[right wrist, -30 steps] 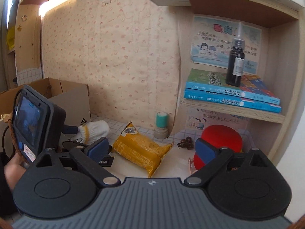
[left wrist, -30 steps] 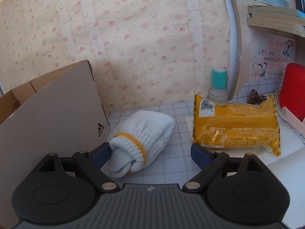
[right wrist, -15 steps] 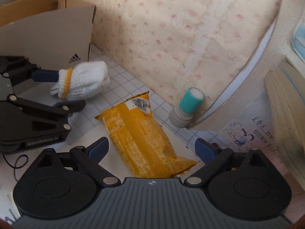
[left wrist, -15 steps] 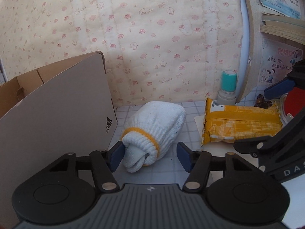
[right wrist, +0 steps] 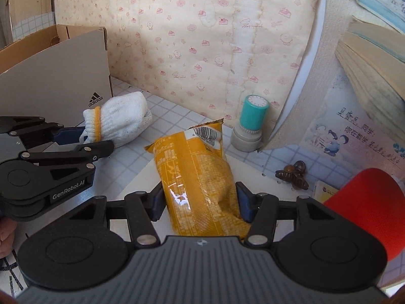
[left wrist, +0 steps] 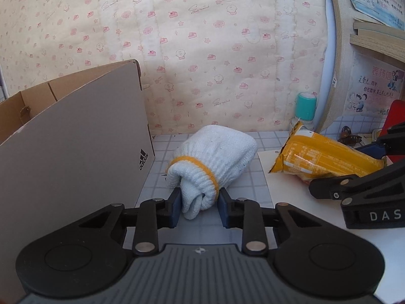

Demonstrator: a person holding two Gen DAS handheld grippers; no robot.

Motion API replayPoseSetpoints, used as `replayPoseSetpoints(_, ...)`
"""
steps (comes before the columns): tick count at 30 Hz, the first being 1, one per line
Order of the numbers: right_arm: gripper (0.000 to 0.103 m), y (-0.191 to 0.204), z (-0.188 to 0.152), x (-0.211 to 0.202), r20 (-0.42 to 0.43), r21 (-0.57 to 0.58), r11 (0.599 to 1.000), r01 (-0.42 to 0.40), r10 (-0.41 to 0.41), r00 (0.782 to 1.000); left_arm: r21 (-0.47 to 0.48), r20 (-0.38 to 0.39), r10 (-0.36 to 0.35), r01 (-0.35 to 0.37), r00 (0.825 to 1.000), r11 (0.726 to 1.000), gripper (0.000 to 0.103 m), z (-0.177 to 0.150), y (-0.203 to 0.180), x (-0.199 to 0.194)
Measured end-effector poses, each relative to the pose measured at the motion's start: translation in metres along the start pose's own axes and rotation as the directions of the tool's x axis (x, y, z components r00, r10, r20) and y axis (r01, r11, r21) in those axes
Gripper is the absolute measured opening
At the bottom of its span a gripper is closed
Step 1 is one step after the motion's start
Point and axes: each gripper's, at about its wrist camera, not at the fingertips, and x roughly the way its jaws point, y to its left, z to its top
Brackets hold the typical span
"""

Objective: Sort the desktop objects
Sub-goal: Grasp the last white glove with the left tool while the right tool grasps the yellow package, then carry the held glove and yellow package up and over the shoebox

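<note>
A rolled white glove with a yellow cuff band (left wrist: 220, 149) lies on the checked desk beside the box. My left gripper (left wrist: 198, 202) is shut on its cuff end, one blue pad on each side. The right wrist view shows the same glove (right wrist: 121, 119) held by the left gripper (right wrist: 93, 139). A yellow snack packet (right wrist: 197, 172) lies on a white sheet, and my right gripper (right wrist: 200, 204) is shut on its near end, pads pressing both sides. In the left wrist view the packet (left wrist: 324, 157) sits tilted with the right gripper (left wrist: 346, 167) around it.
An open cardboard shoe box (left wrist: 76, 139) stands on the left, close to the glove. A teal-capped stamp (right wrist: 251, 124) stands by the wall. A brown hair clip (right wrist: 293, 174) and a red object (right wrist: 364, 202) lie to the right. Books (right wrist: 374, 63) rest on the shelf above.
Both grippers moved forward and closed: the left onto the glove's cuff, the right down onto the yellow packet. The packet's far end now sits raised.
</note>
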Motion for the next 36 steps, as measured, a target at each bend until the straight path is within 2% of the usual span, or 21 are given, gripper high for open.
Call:
replayPoseSetpoints(12, 0.055, 0.002, -0.025, -0.027, 0.038, 0.077, 0.996, 0.050, -0.053, 0.998, 0.009, -0.001, -0.019, 0.019, 1.000, 1.000, 0.030, -0.009, -0.006, -0.010)
replayPoseSetpoints(25, 0.055, 0.017, -0.076, -0.090, 0.128, 0.174, 0.981, 0.090, -0.113, 0.985, 0.069, 0.016, -0.084, 0.083, 0.996, 0.994, 0.029, -0.043, -0.014, -0.061)
replayPoseSetpoints(32, 0.055, 0.018, -0.097, -0.112, 0.153, 0.257, 0.963, 0.074, -0.116, 0.981, 0.082, 0.043, -0.105, 0.102, 0.994, 0.991, 0.026, -0.051, -0.016, -0.083)
replayPoseSetpoints(33, 0.055, 0.019, -0.098, -0.113, 0.153, 0.260, 0.963, 0.075, -0.117, 0.981, 0.081, 0.047, -0.106, 0.102, 0.993, 0.991, 0.030, -0.051, -0.016, -0.084)
replayPoseSetpoints(35, 0.055, 0.020, -0.102, -0.115, 0.155, 0.269, 0.960, 0.070, -0.115, 0.981, 0.074, 0.047, -0.122, 0.119, 0.991, 0.990, 0.043, -0.050, -0.014, -0.085)
replayPoseSetpoints(36, 0.055, 0.021, -0.102, -0.115, 0.159, 0.274, 0.959, 0.068, -0.114, 0.981, 0.069, 0.053, -0.118, 0.114, 0.992, 0.991, 0.063, -0.050, -0.013, -0.086)
